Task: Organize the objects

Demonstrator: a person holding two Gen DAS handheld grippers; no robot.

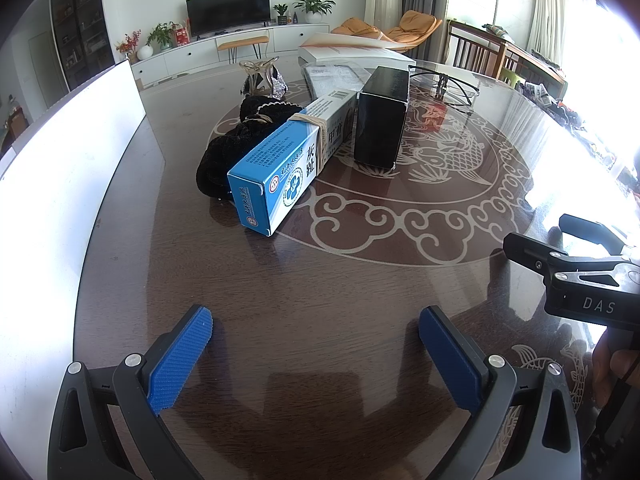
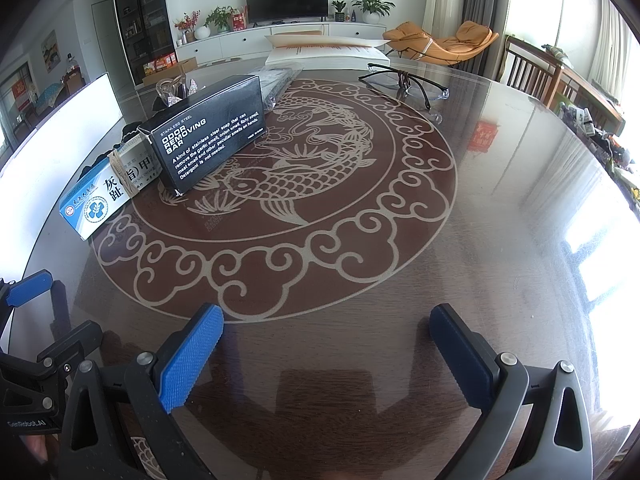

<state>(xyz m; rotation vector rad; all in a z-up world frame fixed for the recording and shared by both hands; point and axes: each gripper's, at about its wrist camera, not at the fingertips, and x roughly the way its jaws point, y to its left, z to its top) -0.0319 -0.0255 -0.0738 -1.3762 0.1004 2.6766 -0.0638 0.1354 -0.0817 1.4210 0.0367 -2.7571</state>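
Boxes, two, on the dark table (image 1: 320, 288): one blue-and-white carton (image 1: 280, 168), rubber-banded, long axis running diagonally, near end toward the left gripper (image 1: 316, 344); one black box (image 2: 208, 132) just beside it; eyeglasses (image 2: 404, 80), one pair, farther back; left gripper and right gripper (image 2: 326, 344) both spread, empty.

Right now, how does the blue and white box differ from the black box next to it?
The blue and white box is long and slim, with a rubber band around its middle; the black box is shorter and bulkier, with no band. The blue and white box carries Chinese text, the black box white English lettering reading "Odor Removing Bar". Both are cardboard cartons lying side by side on the table, ungripped.
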